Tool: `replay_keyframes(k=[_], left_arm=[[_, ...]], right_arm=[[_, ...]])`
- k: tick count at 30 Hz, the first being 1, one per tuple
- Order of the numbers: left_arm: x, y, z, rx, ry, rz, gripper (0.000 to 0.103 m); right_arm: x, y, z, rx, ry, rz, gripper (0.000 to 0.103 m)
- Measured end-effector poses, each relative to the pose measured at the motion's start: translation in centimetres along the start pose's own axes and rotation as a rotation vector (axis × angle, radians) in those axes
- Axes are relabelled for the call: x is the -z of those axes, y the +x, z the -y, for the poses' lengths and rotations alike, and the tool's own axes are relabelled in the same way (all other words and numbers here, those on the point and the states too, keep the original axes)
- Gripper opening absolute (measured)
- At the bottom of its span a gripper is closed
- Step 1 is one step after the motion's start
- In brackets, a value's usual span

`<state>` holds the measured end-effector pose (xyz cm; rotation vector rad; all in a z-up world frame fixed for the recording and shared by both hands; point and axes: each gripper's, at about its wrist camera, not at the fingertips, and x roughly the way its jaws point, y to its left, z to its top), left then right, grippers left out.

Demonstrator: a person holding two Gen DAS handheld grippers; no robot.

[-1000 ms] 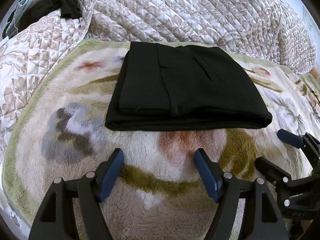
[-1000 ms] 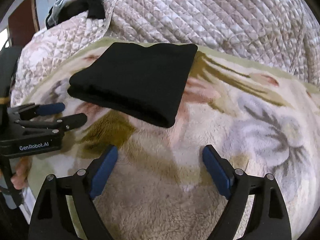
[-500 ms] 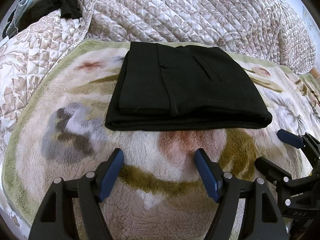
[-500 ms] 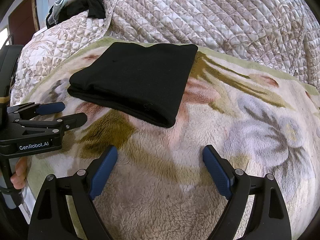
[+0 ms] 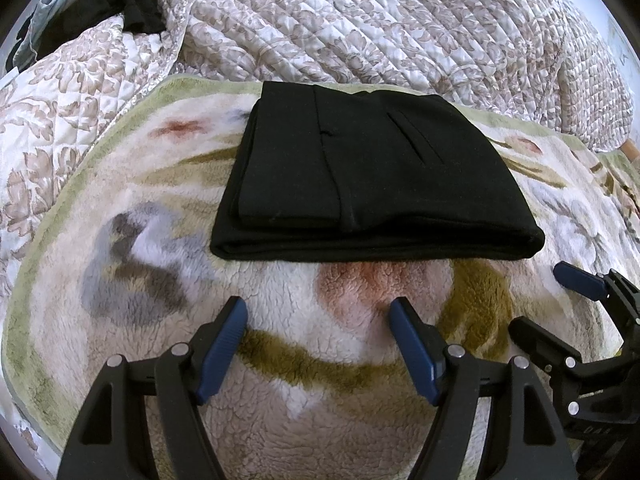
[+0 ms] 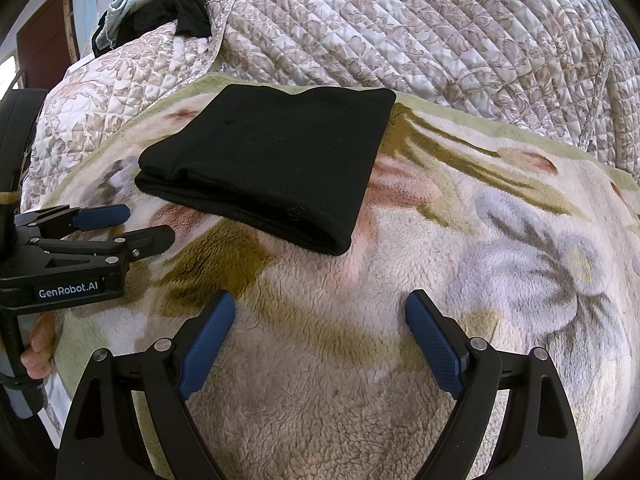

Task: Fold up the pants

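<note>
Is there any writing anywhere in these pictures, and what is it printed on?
"GenRobot.AI": white letters on a dark label on the side of the black left gripper, seen from the right wrist camera.
Small pale marks on the black body of the right gripper, at the left wrist view's lower right edge: too small to read.
The folded black pants and fleece floral blanket show no writing.

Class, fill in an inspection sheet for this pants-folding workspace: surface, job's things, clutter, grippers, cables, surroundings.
Surface: fleece floral blanket spread over a bed.
Job's things: black pants, folded into a compact rectangle, lying flat on the blanket.
Clutter: heap of dark clothes at the far left.
Grippers: left gripper and right gripper both open, empty, short of the pants.
Cables: nothing seen.
Surroundings: quilted bedspread bunched behind the blanket.
</note>
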<state>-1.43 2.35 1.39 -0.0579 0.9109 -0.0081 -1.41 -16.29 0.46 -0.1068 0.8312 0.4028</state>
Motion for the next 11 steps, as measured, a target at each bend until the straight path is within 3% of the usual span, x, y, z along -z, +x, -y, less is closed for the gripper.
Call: replay_keyframes(k=[11], left_arm=[[-0.13, 0.15, 0.29, -0.02, -0.014, -0.001, 0.078]], right_arm=[[-0.05, -0.02, 0.05, 0.0, 0.0, 0.0, 0.087]])
